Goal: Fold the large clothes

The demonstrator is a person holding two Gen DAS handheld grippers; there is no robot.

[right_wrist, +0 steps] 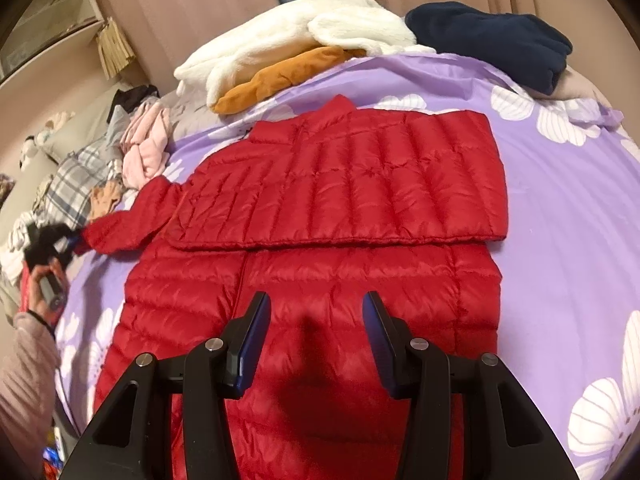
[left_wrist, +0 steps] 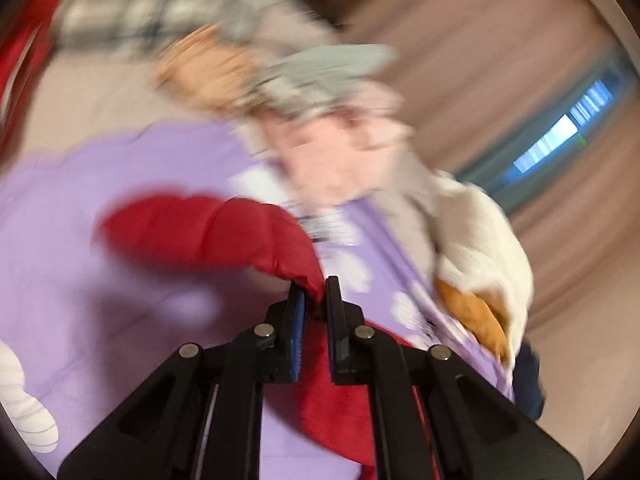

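Observation:
A red quilted down jacket (right_wrist: 340, 184) lies flat on a purple flowered bedspread (right_wrist: 560, 220), one side folded across the chest. Its left sleeve (right_wrist: 128, 220) sticks out to the left. My left gripper (left_wrist: 316, 292) is shut on the cuff of that red sleeve (left_wrist: 208, 232) and holds it lifted above the bed; the left wrist view is blurred by motion. The left gripper also shows in the right wrist view (right_wrist: 60, 240), at the sleeve's end. My right gripper (right_wrist: 316, 312) is open and empty, hovering over the jacket's lower part.
A white fleece (right_wrist: 288, 36), an orange-brown garment (right_wrist: 280, 76) and a navy fleece (right_wrist: 500, 44) lie at the far end of the bed. A pile of pink, plaid and tan clothes (right_wrist: 120, 156) lies left of the jacket. Curtains hang behind.

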